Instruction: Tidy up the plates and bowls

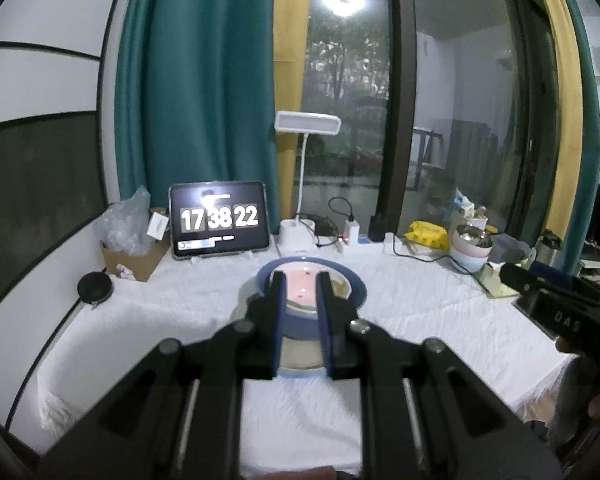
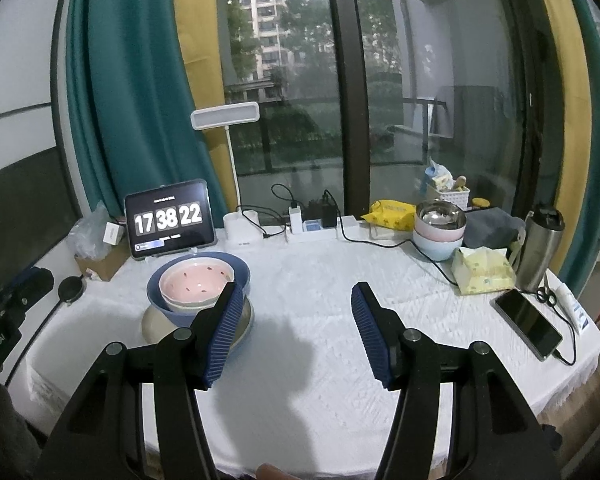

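Note:
A pink speckled bowl (image 2: 196,280) sits inside a cream bowl, inside a blue bowl (image 2: 236,270), all on a beige plate (image 2: 152,326) left of the table's middle. In the left wrist view my left gripper (image 1: 300,280) has its jaws narrowly apart, one on each side of the near rim of the stacked bowls (image 1: 300,308); I cannot tell if they press it. My right gripper (image 2: 296,296) is open and empty, its left finger just right of the stack. A second stack of pink and pale blue bowls with a steel bowl on top (image 2: 439,232) stands at the back right.
White cloth covers the table (image 2: 300,360). A tablet clock (image 2: 168,218), desk lamp (image 2: 240,232), chargers and cables line the back. A phone (image 2: 528,322), tissue pack (image 2: 484,270), steel flask (image 2: 540,248) and scissors lie right. A cardboard box (image 1: 134,256) and a black disc (image 1: 95,286) are left.

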`<state>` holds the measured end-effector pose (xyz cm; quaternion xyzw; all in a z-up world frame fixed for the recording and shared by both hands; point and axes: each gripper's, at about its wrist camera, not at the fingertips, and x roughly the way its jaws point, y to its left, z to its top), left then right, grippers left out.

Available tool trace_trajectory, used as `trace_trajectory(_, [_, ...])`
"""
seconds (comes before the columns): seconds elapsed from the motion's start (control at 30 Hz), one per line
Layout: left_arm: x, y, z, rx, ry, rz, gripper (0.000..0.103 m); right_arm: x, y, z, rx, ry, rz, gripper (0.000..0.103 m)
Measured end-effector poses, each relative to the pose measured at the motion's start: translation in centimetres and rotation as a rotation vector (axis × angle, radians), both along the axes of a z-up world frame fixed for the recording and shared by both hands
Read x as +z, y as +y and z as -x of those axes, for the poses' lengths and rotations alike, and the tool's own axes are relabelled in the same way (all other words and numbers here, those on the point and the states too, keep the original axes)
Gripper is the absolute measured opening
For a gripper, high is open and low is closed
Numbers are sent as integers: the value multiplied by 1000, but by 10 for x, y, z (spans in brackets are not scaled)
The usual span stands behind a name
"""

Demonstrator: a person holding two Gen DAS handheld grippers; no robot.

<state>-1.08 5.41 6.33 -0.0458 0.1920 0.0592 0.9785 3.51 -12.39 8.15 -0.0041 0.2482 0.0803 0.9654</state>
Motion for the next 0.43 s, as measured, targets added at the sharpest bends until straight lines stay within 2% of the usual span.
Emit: trace_trajectory(0.43, [-2, 2, -3, -16, -5, -3, 16, -1, -1, -1, -1, 3, 0, 60])
